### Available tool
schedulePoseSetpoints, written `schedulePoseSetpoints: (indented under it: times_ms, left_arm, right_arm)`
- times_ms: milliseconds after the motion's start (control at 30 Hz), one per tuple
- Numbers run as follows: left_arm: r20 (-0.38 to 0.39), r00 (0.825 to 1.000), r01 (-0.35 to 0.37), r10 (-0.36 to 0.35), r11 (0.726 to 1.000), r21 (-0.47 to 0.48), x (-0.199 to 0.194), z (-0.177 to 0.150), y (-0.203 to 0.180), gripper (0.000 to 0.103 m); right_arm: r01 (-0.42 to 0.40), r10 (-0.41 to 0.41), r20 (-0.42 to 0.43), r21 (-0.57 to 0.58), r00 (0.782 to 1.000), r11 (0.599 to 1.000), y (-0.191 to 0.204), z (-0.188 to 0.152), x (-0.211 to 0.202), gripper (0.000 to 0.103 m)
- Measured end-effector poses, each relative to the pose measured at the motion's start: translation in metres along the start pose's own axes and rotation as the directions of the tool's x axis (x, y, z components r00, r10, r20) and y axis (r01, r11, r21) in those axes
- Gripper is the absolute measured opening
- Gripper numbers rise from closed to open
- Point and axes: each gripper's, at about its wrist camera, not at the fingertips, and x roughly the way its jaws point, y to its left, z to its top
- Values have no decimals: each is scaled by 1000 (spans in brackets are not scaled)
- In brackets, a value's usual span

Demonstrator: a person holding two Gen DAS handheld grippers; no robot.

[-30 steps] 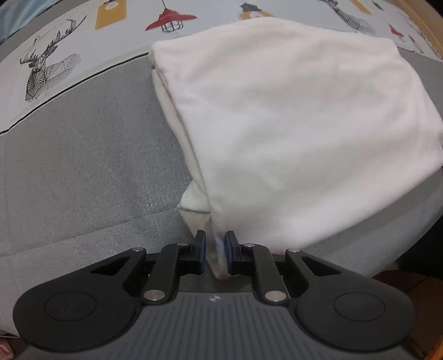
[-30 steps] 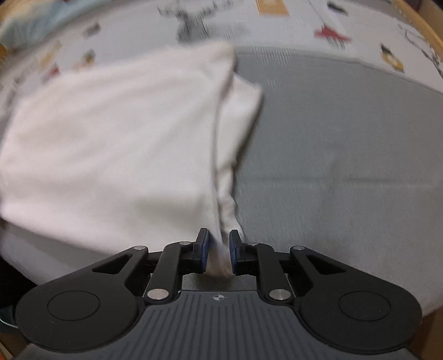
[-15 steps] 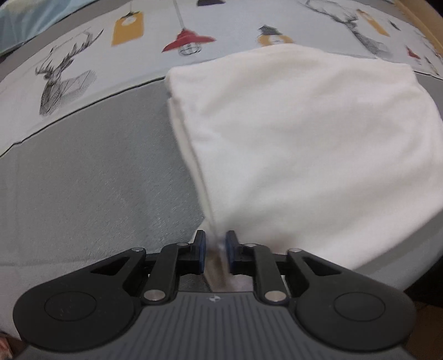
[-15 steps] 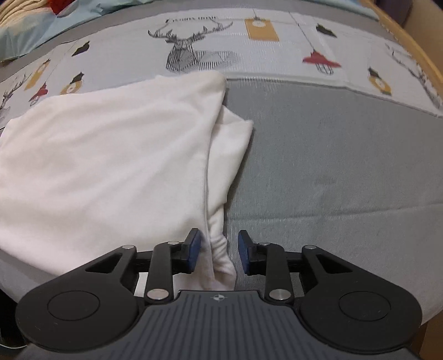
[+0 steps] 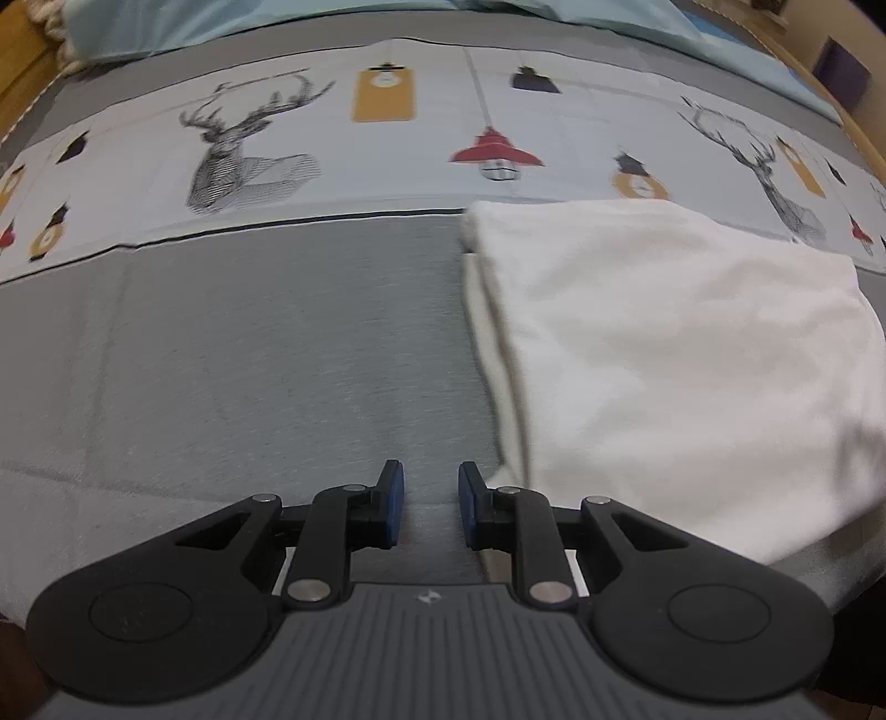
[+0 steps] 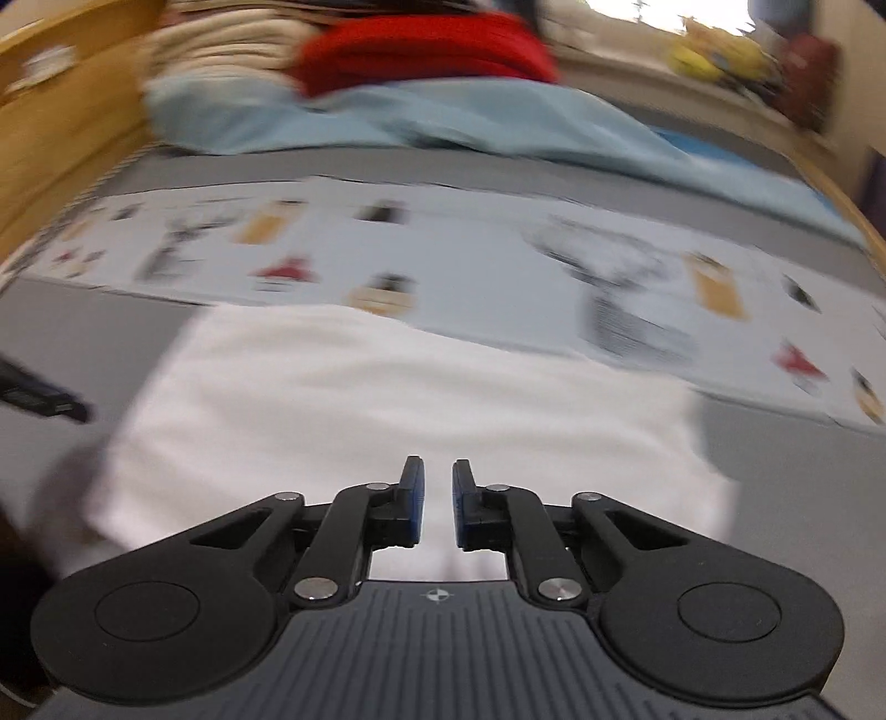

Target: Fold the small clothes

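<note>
The white cloth (image 5: 664,354) is left folded on the bed (image 5: 249,360), right of frame, released by both the left gripper (image 5: 425,501), jaws parted and empty, and the right gripper (image 6: 437,498), narrowed with nothing pinched, its jaws just closing.

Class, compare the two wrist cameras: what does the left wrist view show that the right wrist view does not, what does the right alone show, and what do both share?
Only the left wrist view shows the garment's layered folded edge sharply, the crisp deer print, and the left gripper, open over bare grey cover.

Only the right wrist view, which is blurred, shows a red item and cream stacked fabric beyond the blue bedding, a wooden board, and the right gripper with nothing between its fingers.

Both show the white folded garment lying on the grey bed cover below the printed band.
</note>
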Motion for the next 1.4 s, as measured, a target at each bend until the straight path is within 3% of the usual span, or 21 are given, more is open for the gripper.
schedulePoseSetpoints:
  times_ms: [133,300,500,633,733,900,933,1067,1167,1233,1300,1333,1367,1400]
  left_arm:
    - [9,1000,1,-1,1000,-21,-4,-4,16,23]
    - [7,1000,-2,2,1000,-25,-4,-6,27,23]
    - [9,1000,14,-14,1000,-28,-2,-5,32,23]
    - [14,1000,26,-26,999,-32,0,-3,35,23]
    - [15,999,32,-31,999,-41,1,1,38,23]
    - [23,991,131,-129,983,-128,8,5,44,26]
    - [32,984,176,-173,972,-156,10,7,44,30]
    - [42,947,319,-318,921,-225,23,15,35,63]
    - [34,922,382,-386,890,-249,38,23,24,75]
    - [0,916,386,-402,879,-280,52,28,17,75]
    - [-41,911,378,-409,872,-311,67,32,13,72]
    - [-54,905,384,-421,866,-319,72,34,11,59]
    - [-54,893,409,-448,854,-322,75,36,10,28]
    - [-47,887,422,-460,847,-325,75,38,10,19]
  right_arm:
    - [-130,130,-3,-46,992,990,74,-1,21,10]
    - [-211,201,-89,-124,976,970,146,-15,56,16]
    - [-270,228,-177,-275,957,923,204,-35,79,42]
    - [-257,183,-221,-379,958,889,225,-48,92,44]
    - [-238,158,-220,-408,963,882,227,-52,98,42]
    - [-226,164,-183,-402,969,887,221,-49,94,7]
    - [-230,175,-172,-388,969,893,219,-48,90,6]
    - [-245,224,-100,-355,969,902,212,-40,65,4]
    - [-254,253,-46,-328,966,910,203,-37,46,4]
    - [-267,275,-17,-303,961,915,195,-35,35,4]
    - [-281,296,8,-287,955,916,189,-34,25,4]
    - [-289,306,15,-284,952,914,187,-33,22,4]
    - [-297,315,20,-282,949,912,186,-32,19,3]
    - [-303,323,24,-282,946,910,185,-32,17,3]
